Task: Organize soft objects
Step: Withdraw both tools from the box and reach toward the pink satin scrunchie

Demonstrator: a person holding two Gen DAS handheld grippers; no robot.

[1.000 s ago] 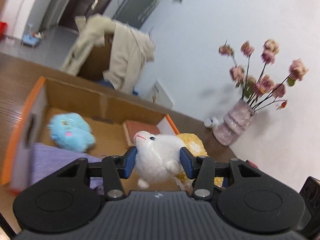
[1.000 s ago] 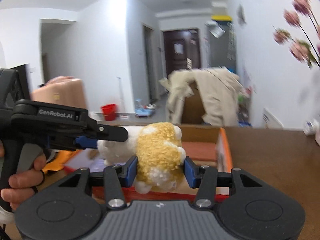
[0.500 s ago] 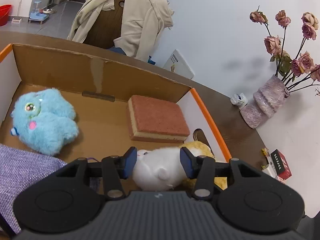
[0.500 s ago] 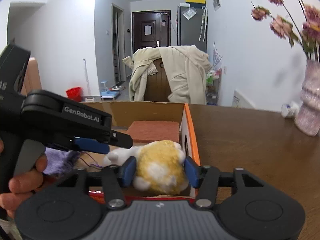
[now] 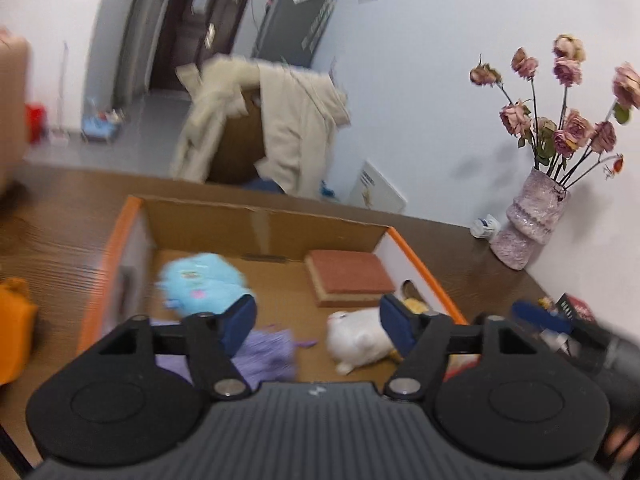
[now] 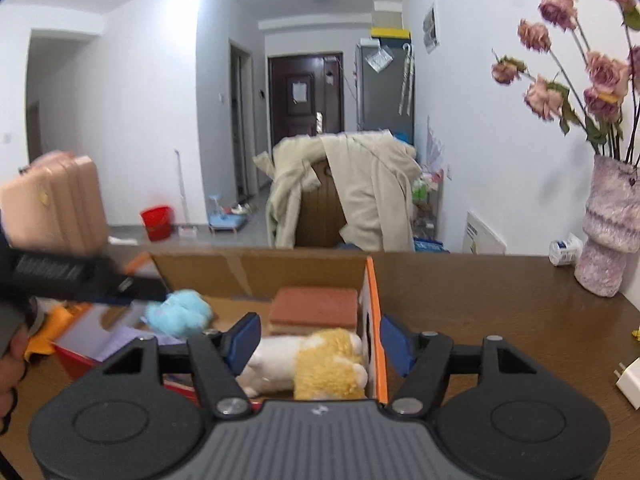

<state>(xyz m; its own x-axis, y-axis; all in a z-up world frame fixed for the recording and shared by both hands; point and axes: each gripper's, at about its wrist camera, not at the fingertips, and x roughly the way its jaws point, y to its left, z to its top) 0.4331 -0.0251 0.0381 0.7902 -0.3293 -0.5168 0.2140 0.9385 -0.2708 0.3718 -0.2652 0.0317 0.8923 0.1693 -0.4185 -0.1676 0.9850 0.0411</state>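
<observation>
Two wrist views over a cardboard box [image 5: 256, 224] with orange-edged walls, standing on a dark wood table [image 6: 500, 300].

Left tongs [image 5: 318, 324]: jaws opening, blue pads spread apart, nothing pressed between them. Below and beyond the gap lies a white-and-yellow plush toy [image 5: 360, 340] on the box floor, near the right wall; its white head and paw face the left wrist camera. The right pad overlaps the toy's edge in the picture; contact cannot be told.

Right tongs [image 6: 318, 338]: jaws opening, pads clear of the toy on both sides. In the right wrist view the same toy [image 6: 320, 364] lies lengthwise along the near right corner of the box, yellow curly part nearest the orange wall edge, white part to the left.

Other contents of the box: a light blue plush [image 5: 204, 282] toward the far left; a purple cloth [image 5: 264, 354] at the near left; a brick-red sponge block [image 5: 348, 276] at the far right, against the back wall.

On the table, right of the box: a pale purple vase [image 5: 528, 220] with dried pink roses [image 5: 568, 120], and a small white bottle [image 5: 484, 226] just beside it. A hand [image 6: 12, 356] holding the left tongs shows at the left edge of the right wrist view. Beyond the table, a beige coat [image 6: 360, 188] hangs over a chair.
</observation>
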